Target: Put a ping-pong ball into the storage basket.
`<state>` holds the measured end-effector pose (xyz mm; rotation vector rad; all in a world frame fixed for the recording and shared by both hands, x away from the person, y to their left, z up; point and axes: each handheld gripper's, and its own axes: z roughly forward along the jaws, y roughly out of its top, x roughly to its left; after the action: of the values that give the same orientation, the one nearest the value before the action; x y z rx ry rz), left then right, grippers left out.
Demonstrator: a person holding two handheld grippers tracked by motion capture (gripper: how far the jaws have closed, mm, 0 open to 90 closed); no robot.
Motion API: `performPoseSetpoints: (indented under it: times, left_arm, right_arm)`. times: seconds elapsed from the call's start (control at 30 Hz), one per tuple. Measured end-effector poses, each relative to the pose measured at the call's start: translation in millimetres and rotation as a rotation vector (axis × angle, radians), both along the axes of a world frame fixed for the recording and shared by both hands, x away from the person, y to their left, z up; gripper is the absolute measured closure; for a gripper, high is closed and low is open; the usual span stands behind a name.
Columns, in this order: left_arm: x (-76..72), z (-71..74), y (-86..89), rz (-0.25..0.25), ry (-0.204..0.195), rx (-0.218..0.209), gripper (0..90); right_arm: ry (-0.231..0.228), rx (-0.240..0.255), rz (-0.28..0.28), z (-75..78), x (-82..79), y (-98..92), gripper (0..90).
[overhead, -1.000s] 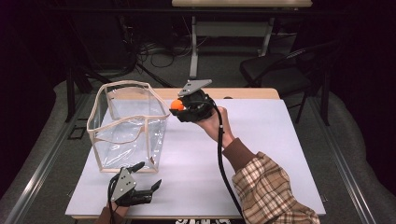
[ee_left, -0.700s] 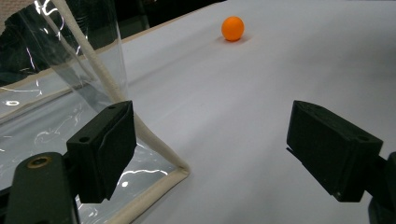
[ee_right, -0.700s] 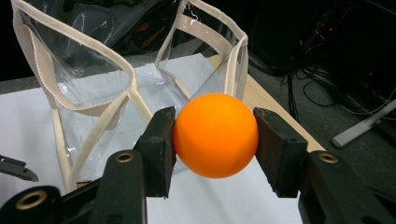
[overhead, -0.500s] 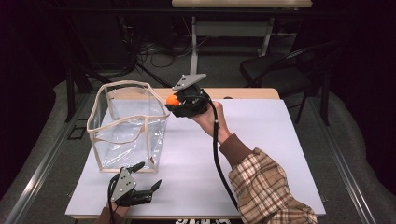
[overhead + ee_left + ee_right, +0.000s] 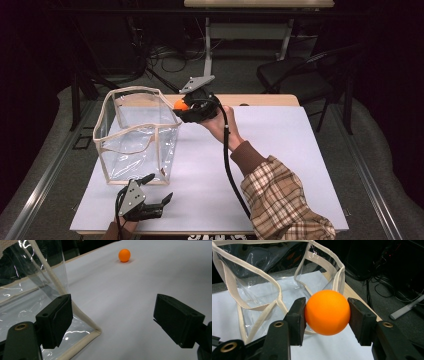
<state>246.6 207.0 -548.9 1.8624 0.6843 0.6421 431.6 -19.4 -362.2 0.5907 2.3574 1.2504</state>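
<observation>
Right now I have the right hand-held gripper (image 5: pixel 181 107) clamped on an orange ball (image 5: pixel 327 312), one pad on each side of it, so it sits squarely and cannot roll out. I hold it raised above the counter (image 5: pixel 280 150), just beside the far right corner of the clear bag (image 5: pixel 135 135), because the bag's cloth-edged rim stands tall and the ball has to pass over it, I judge, before I can let go. In the right gripper view the open mouth of the bag lies directly beyond the ball, so a short push forward should bring it over the opening.

My left hand-held gripper (image 5: pixel 150 192) rests low at the near edge of the counter, jaws apart and nothing between them, close to the bag's near corner, where it could steady the soft wall. A second orange ball (image 5: pixel 124 255) lies farther off on the counter.
</observation>
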Motion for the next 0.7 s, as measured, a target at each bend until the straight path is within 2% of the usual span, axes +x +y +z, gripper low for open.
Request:
performPoseSetpoints:
  times: [0.7]
  left_arm:
    - [0.1,-0.1,0.0,-0.001,0.001,0.0,15.9]
  right_arm:
    - [0.013,-0.01,0.007,1.3,9.1,18.3,51.0]
